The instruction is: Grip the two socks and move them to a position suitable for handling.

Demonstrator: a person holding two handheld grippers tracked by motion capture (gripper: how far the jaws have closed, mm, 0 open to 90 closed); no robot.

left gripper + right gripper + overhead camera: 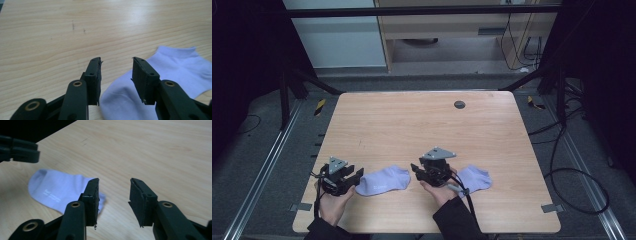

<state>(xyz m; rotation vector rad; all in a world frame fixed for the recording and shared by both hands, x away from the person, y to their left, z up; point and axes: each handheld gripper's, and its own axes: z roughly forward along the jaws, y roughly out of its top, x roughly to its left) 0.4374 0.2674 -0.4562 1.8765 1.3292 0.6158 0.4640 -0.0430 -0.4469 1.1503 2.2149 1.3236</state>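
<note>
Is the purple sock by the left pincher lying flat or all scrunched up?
Flat. The left sock lies spread out on the table, toe to cuff, with no bunching. The left gripper has its jaws open over one end, not pinching it.

In the high view, the right tool point(428, 173) and the hand point(439, 192) holding it cover part of the right sock point(475, 179), so its near end is hidden. The small dark disc point(459, 104) at the far side of the surface point(412, 125) is too small to identify. In the left gripper view, the left sock point(172, 72) runs out past the right and bottom edges, partly behind the tool's right finger point(143, 80).
</note>
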